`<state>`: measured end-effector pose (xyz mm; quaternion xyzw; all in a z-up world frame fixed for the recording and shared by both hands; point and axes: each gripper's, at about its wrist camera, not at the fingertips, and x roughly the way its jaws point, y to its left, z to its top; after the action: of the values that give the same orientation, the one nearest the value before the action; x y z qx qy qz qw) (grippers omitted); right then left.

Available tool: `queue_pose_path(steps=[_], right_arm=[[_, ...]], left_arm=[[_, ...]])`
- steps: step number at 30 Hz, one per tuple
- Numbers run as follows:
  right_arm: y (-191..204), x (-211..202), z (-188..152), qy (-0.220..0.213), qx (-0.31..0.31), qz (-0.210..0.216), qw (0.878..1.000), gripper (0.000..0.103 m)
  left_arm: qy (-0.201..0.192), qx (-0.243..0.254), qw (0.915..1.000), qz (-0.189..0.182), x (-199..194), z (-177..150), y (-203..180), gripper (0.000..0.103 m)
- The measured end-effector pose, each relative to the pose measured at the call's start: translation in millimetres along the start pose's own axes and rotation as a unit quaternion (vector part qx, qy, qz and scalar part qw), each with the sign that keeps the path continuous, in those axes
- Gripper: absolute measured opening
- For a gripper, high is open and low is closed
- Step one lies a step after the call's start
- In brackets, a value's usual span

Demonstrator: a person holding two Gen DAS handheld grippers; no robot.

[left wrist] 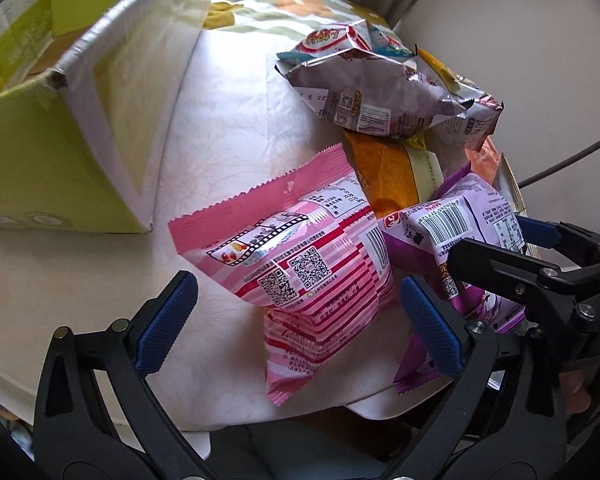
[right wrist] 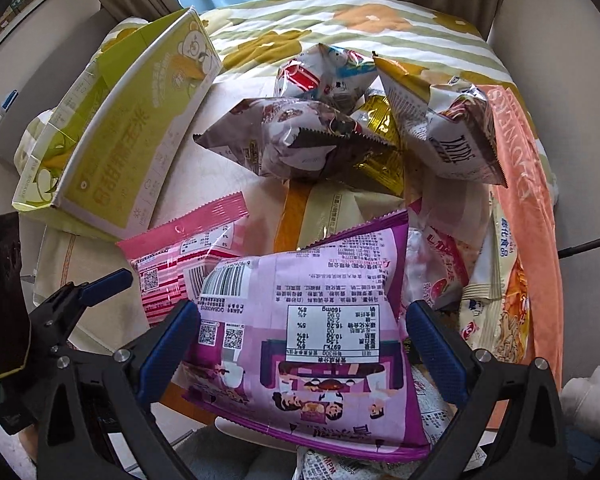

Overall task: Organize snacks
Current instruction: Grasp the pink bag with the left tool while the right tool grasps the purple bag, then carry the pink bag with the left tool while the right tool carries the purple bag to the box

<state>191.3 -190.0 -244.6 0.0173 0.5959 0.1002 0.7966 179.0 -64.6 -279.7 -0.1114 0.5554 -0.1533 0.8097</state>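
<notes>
The left hand-held gripper [left wrist: 296, 320] stands spread around a pink snack packet [left wrist: 300, 264]. The right hand-held gripper [right wrist: 300, 344] stands spread astride a purple snack packet [right wrist: 312, 320].

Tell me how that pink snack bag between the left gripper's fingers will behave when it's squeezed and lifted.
The pink snack bag looks puffed with air, so it is probably light and will likely give under the pads. Its glossy film may slip. Its flat crimped ends will probably droop, and the overlapping purple bag might shift.

Orange packet [left wrist: 384, 172] mostly buried under pile; green box [left wrist: 40, 152] cut by frame edge.
</notes>
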Motion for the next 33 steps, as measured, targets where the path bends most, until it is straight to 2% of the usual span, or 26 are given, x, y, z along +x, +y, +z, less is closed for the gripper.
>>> queue_pose_path(steps=[1,5,7,10,15,23,28,33], right_arm=[[0.1,3.1,1.0,0.004,0.001,0.0,1.0,0.103],[0.0,14.1,2.8,0.016,0.005,0.004,1.0,0.103],[-1.0,16.8,4.2,0.017,0.007,0.005,1.0,0.103],[-1.2,18.9,5.7,0.019,0.009,0.008,1.0,0.103],[1.4,24.0,4.4,0.022,-0.005,0.004,1.0,0.103],[3.8,21.1,-2.5,0.009,-0.025,-0.012,1.0,0.073],[-8.0,6.0,-8.4,-0.012,-0.01,0.0,1.0,0.065],[-11.8,-20.3,-9.8,-0.041,-0.001,0.007,0.999,0.064]], left_arm=[[0.004,0.002,1.0,-0.002,2.7,-0.5,0.4,0.091],[0.005,-0.005,0.9998,-0.019,7.3,-1.7,2.0,0.083],[0.003,-0.006,0.9998,-0.02,7.4,-3.0,3.4,0.075],[0.002,-0.004,0.9998,-0.02,6.2,-5.3,3.9,0.071],[-0.003,-0.001,1.0,-0.005,2.5,-8.3,5.3,0.07],[-0.009,0.005,0.9998,0.017,-7.1,-14.2,7.0,0.069],[-0.022,0.016,0.9993,0.026,-25.3,-18.0,3.9,0.069],[-0.038,0.027,0.9984,0.033,-50.7,-20.8,-4.4,0.069]])
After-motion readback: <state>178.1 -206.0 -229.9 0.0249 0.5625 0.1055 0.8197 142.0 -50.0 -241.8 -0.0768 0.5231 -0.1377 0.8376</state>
